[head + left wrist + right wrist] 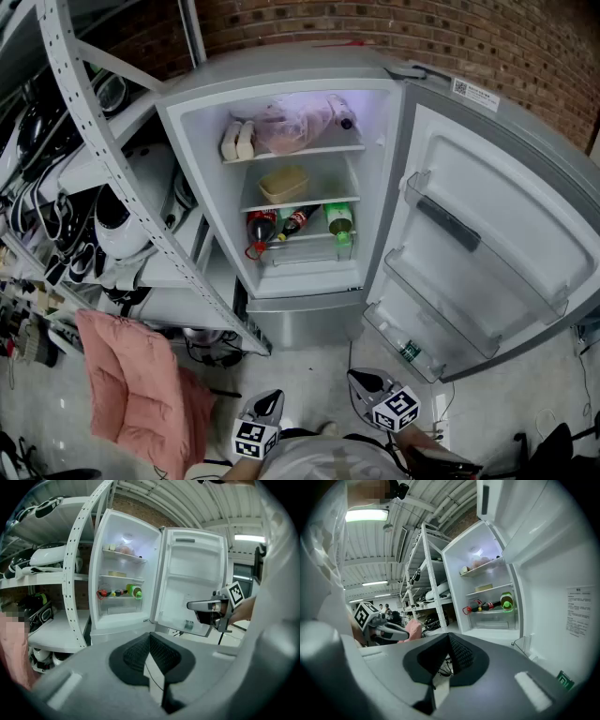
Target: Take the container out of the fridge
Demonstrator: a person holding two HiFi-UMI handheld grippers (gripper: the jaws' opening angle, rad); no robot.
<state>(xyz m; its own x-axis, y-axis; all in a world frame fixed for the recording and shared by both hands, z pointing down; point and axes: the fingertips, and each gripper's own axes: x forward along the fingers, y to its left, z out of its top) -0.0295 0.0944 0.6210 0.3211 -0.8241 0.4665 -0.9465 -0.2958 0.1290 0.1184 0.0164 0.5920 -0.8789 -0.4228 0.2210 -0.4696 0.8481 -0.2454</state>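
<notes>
My left claw [269,403] and right claw [364,381] are both shut tight and empty. They hang side by side over the floor in front of the fridge [291,66], well short of its open front. The tan container [283,184] sits alone on the fridge's middle shelf, with free space above and beside it. Bottles [291,223] lie on the shelf below. The fridge's door [487,253] stands swung wide to the right, and a metal rack [141,206] crowds the fridge's left edge.

Left tool [268,404] and right tool [367,381] are closed, empty.
</notes>
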